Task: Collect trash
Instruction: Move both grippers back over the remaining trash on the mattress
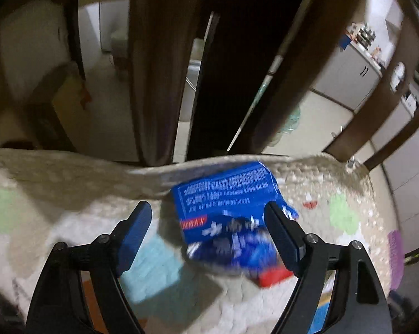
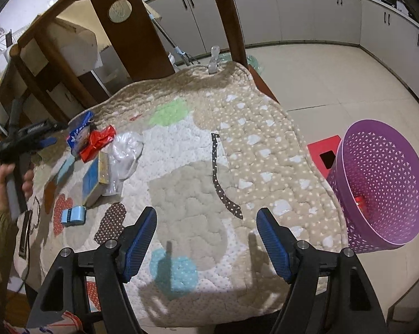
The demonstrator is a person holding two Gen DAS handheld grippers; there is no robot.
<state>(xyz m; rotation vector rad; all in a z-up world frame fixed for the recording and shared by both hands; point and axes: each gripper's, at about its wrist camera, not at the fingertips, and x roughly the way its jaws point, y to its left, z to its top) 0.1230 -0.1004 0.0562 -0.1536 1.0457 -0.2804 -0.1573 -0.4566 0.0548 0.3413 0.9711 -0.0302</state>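
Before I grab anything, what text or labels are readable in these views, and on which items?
None can be read.
Blue wrapper: white printed lines and a red strip, too blurred.
Blue box: no legible print.
Red wrapper: no text visible.
Purple basket: no label.

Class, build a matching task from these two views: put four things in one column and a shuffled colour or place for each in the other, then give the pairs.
Things:
1. basket
2. crumpled wrapper
3. left tool
4. right tool

Descriptions:
A. red
B. open around the blue packet
C. purple, on the floor
D. open over bare quilt

Pairs: 1-C, 2-A, 3-B, 4-D
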